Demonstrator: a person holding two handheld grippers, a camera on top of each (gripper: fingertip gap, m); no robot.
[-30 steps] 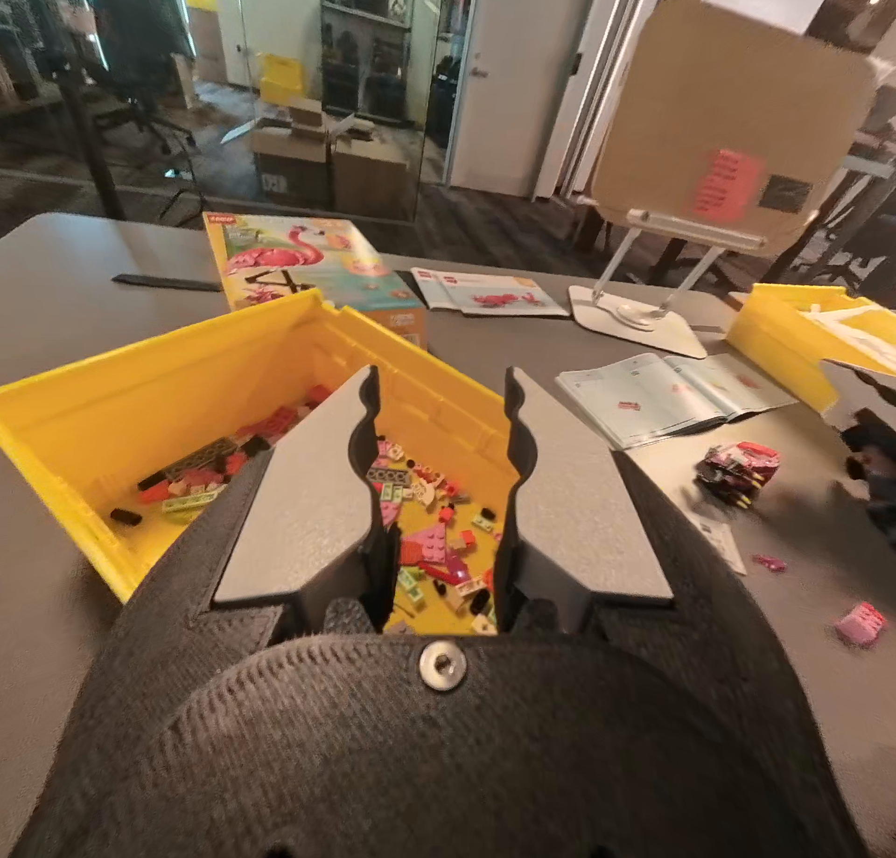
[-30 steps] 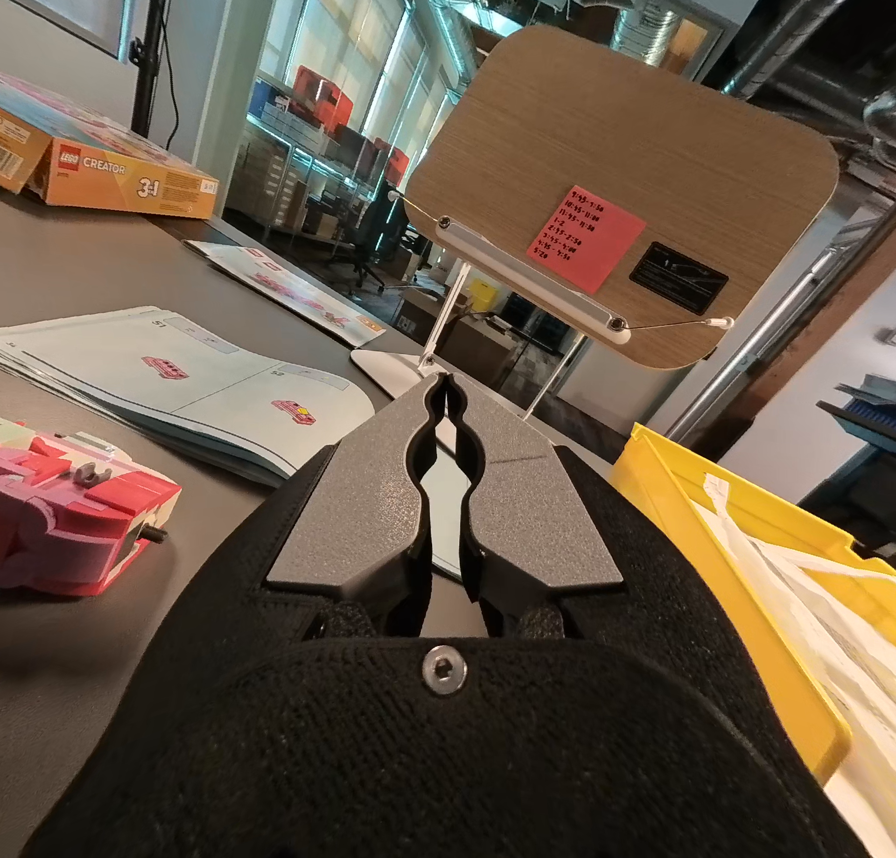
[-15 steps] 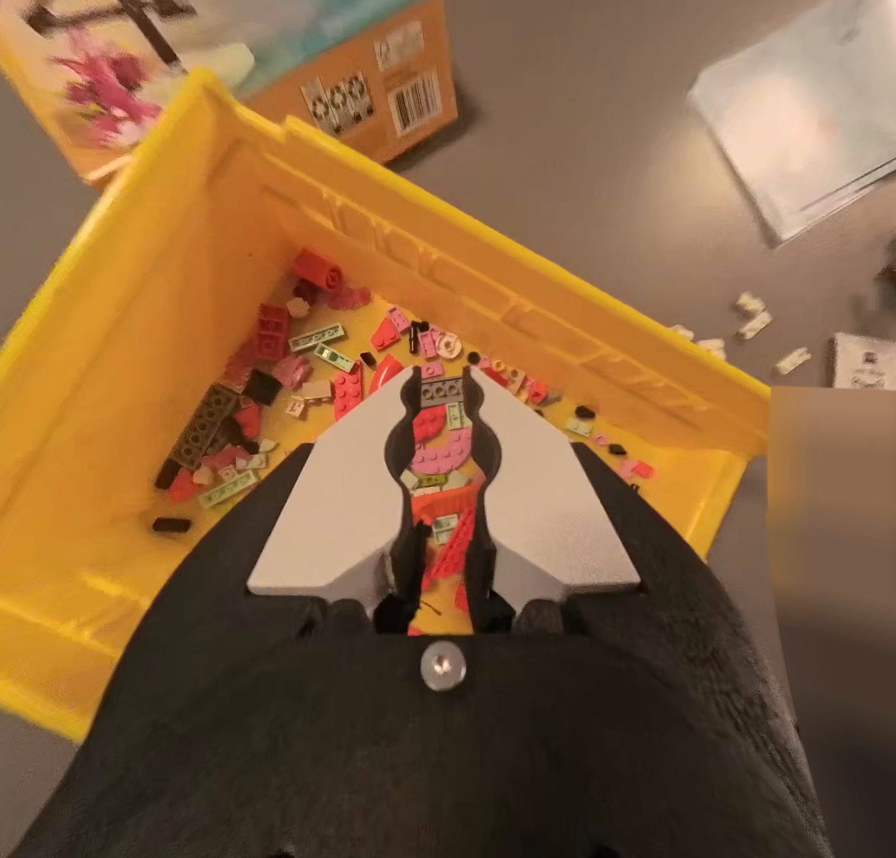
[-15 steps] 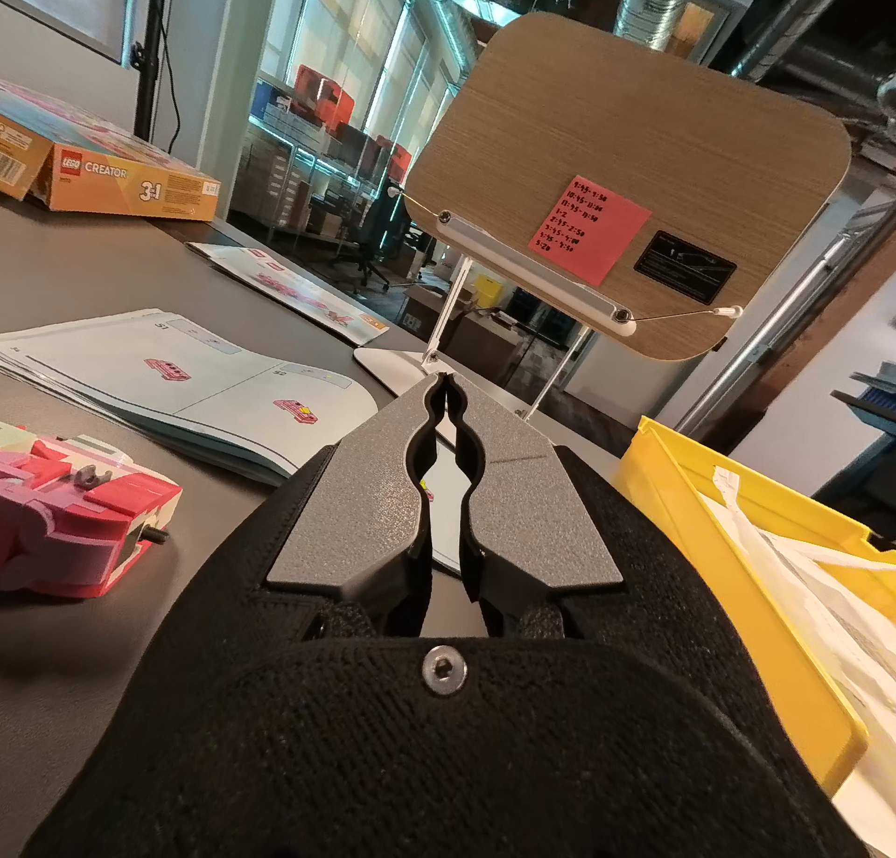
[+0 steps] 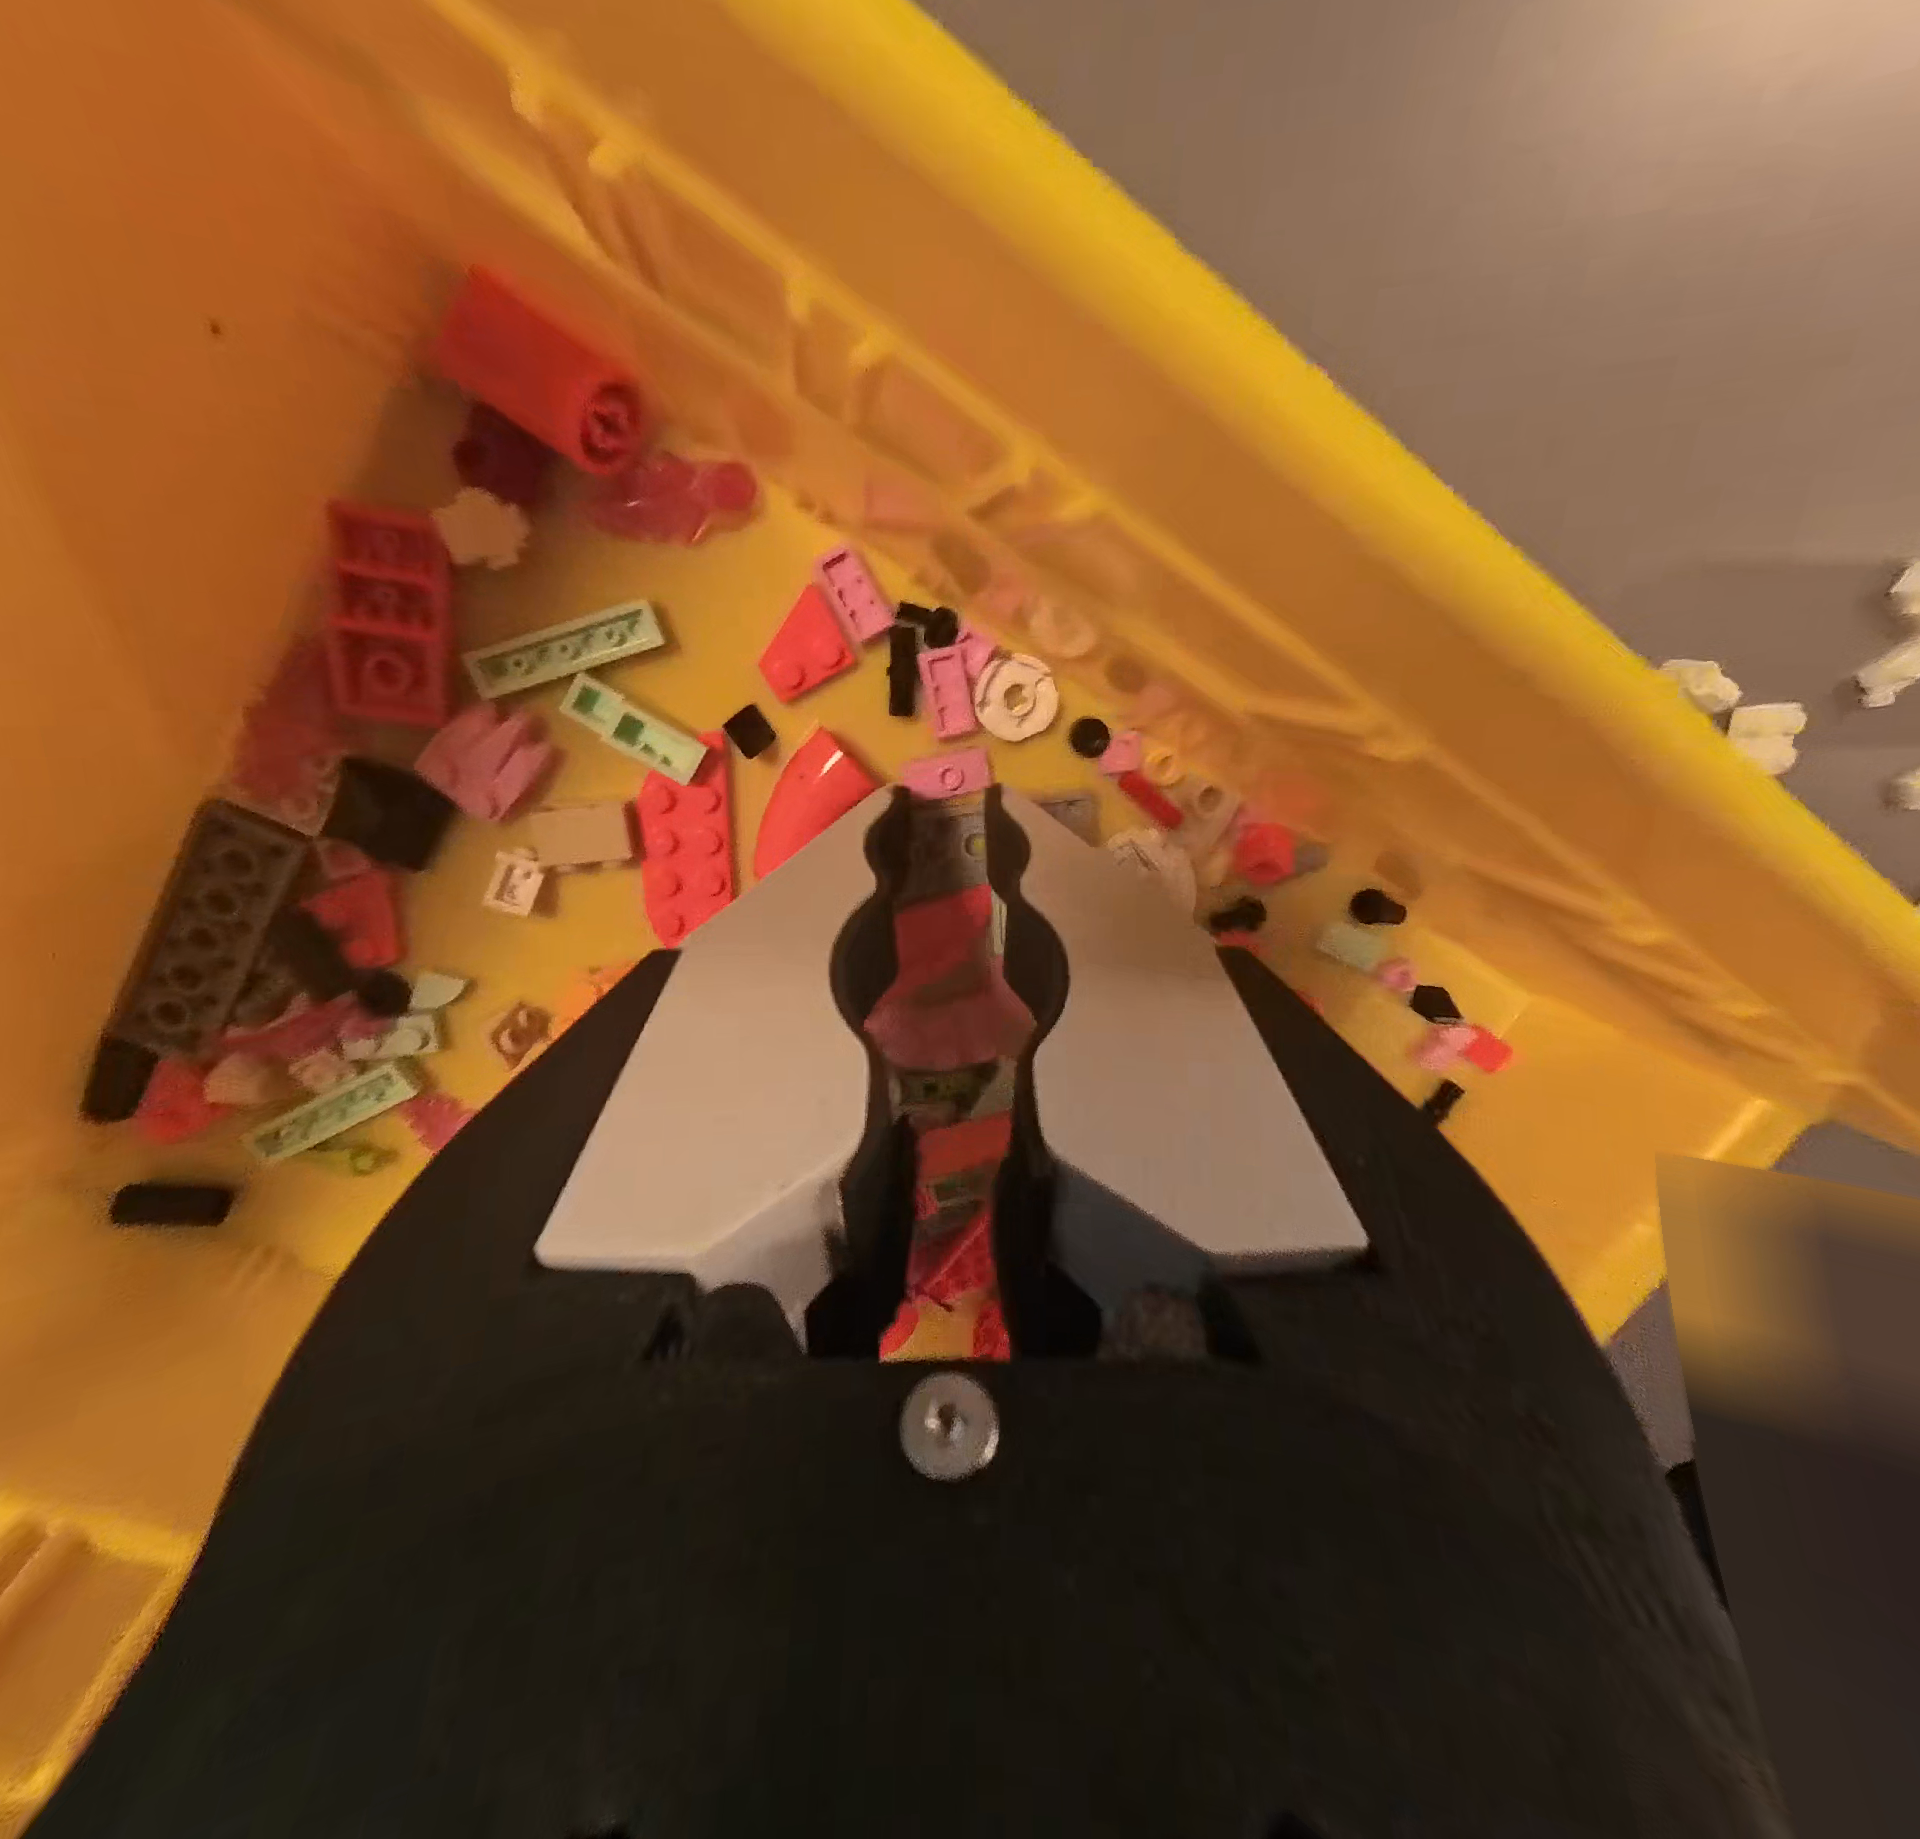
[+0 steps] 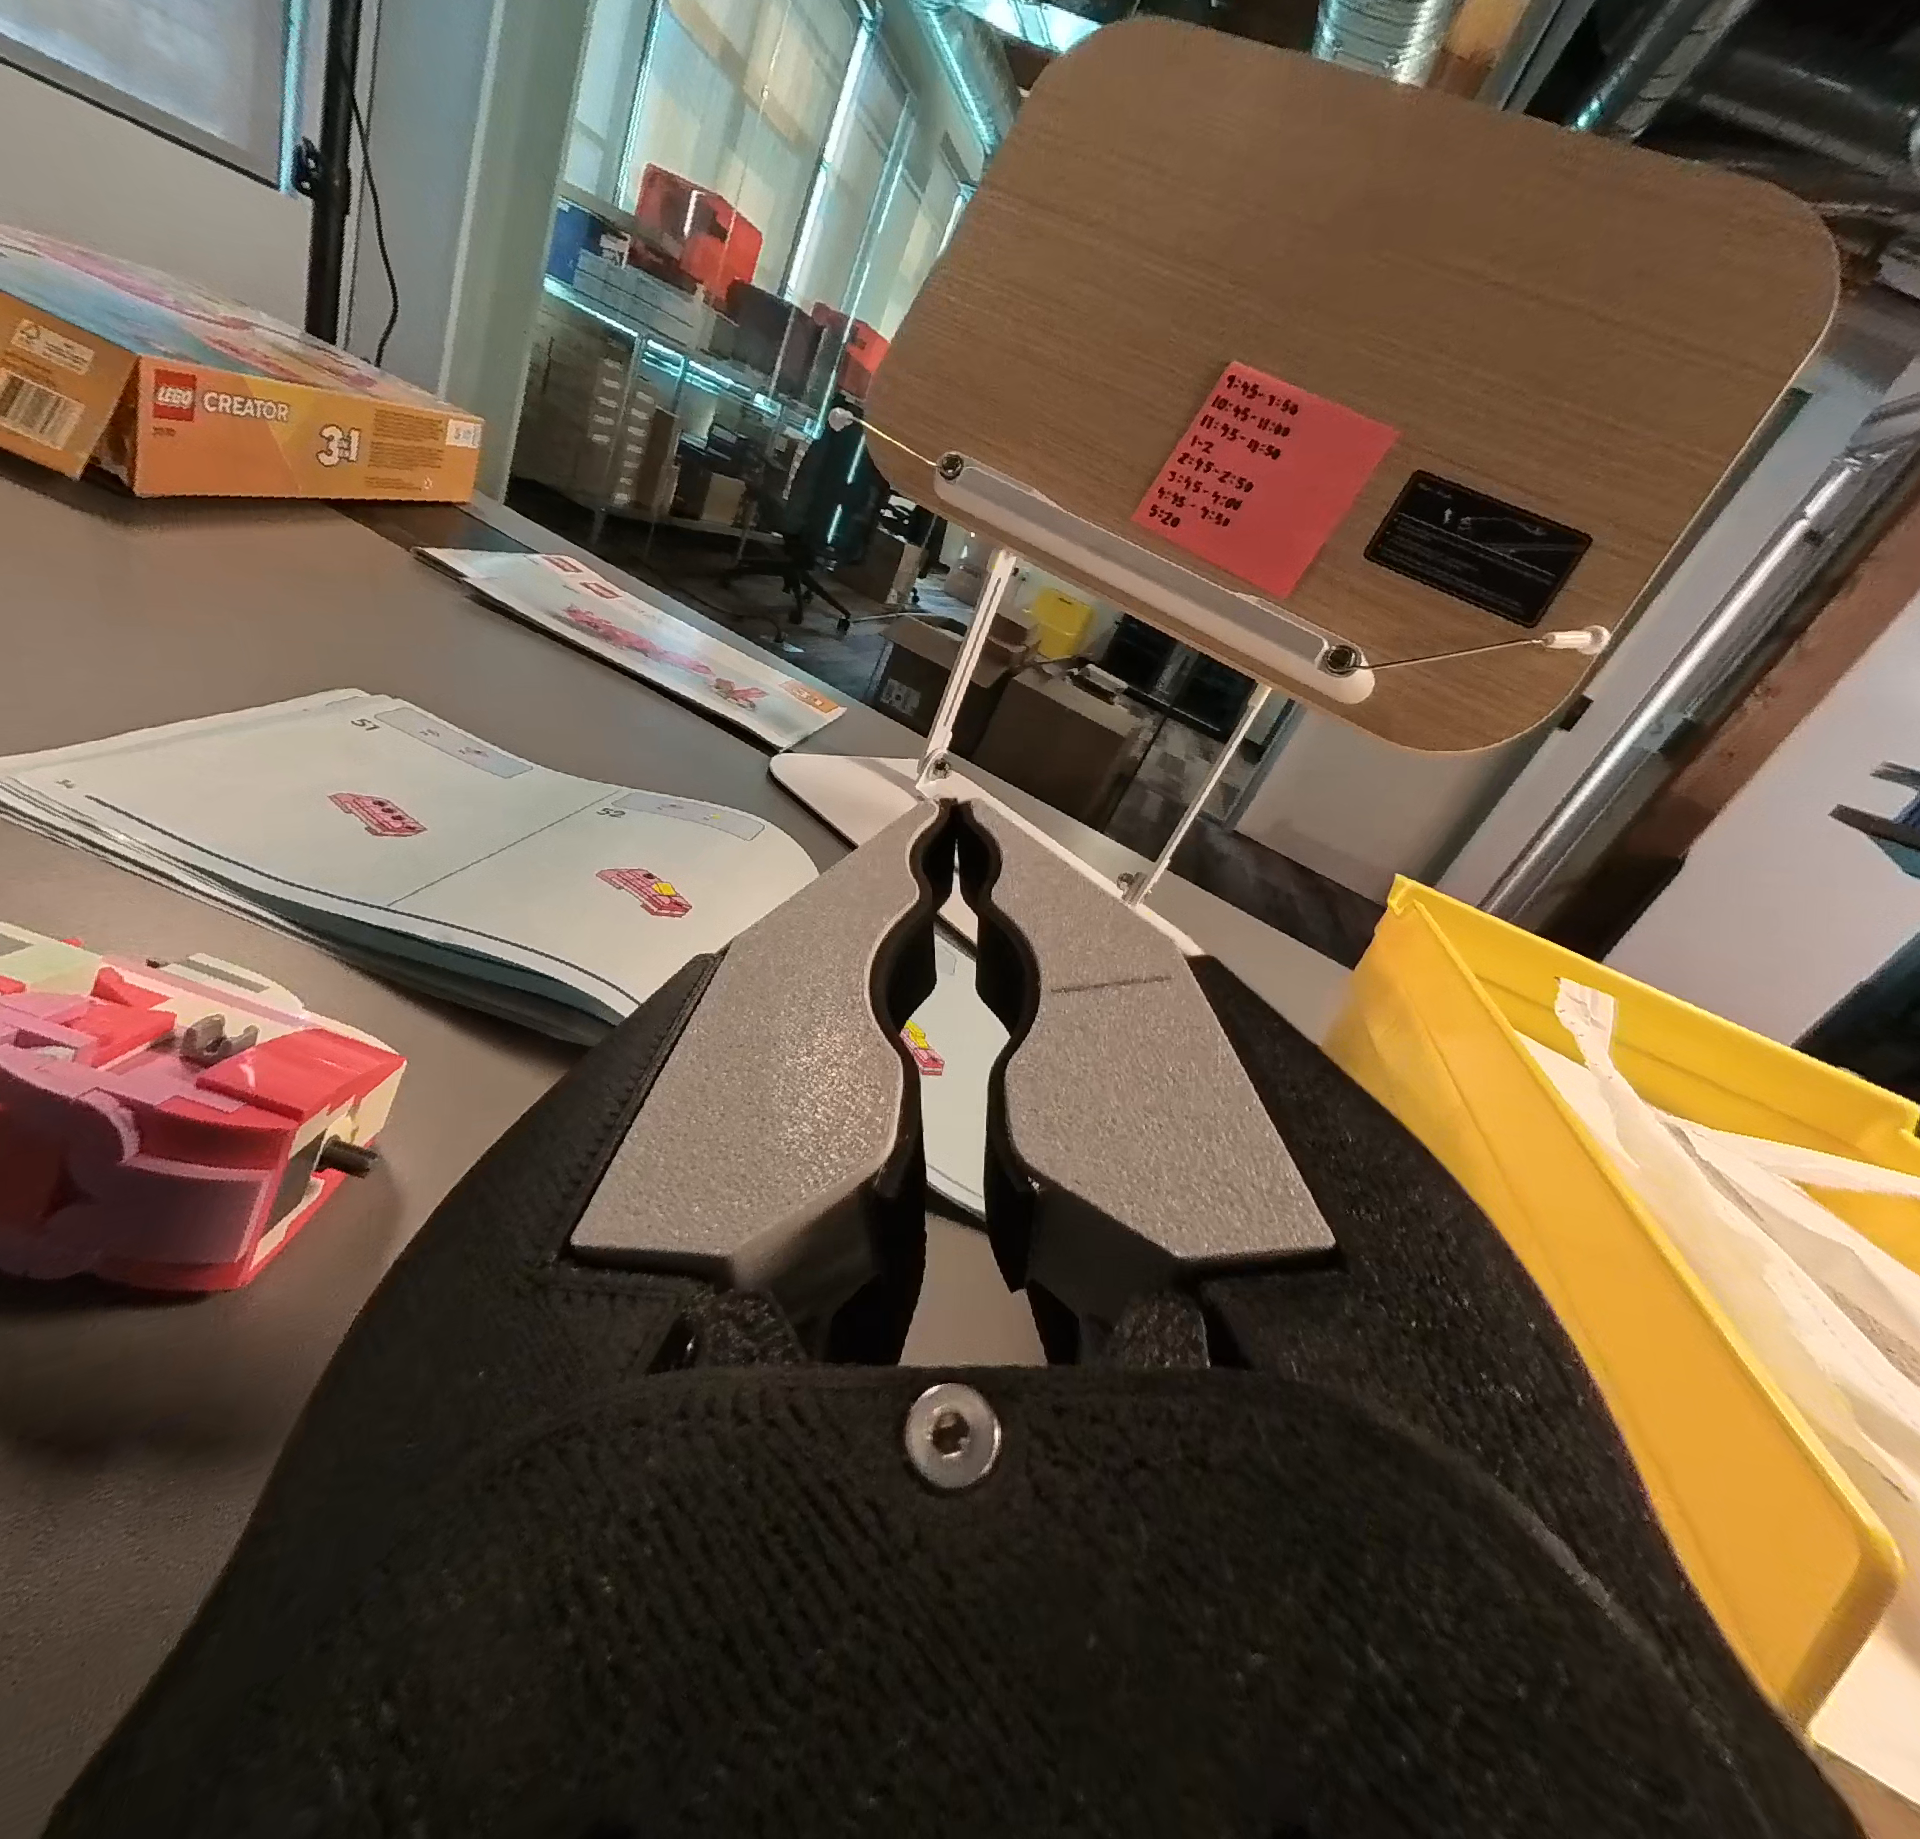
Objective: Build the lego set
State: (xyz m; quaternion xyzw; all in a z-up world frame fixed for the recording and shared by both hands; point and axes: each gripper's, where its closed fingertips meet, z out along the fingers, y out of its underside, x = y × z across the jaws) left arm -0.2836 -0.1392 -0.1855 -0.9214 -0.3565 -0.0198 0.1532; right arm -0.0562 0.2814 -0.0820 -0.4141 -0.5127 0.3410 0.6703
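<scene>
Left gripper (image 5: 943, 802) is pointed steeply down into a yellow bin (image 5: 1143, 459) of loose toy bricks; fingers are set narrow, a small pink brick (image 5: 948, 777) lying just beyond the tips, contact unclear. Right gripper (image 6: 954, 810) is held low over the bench (image 6: 208, 626), fingers closed on nothing, between a pink brick model (image 6: 156, 1114) and a second yellow bin (image 6: 1621, 1218) holding white bags.

Left gripper (image 5: 943, 802) slightly parted — right gripper (image 6: 954, 808) closed, bare.
</scene>
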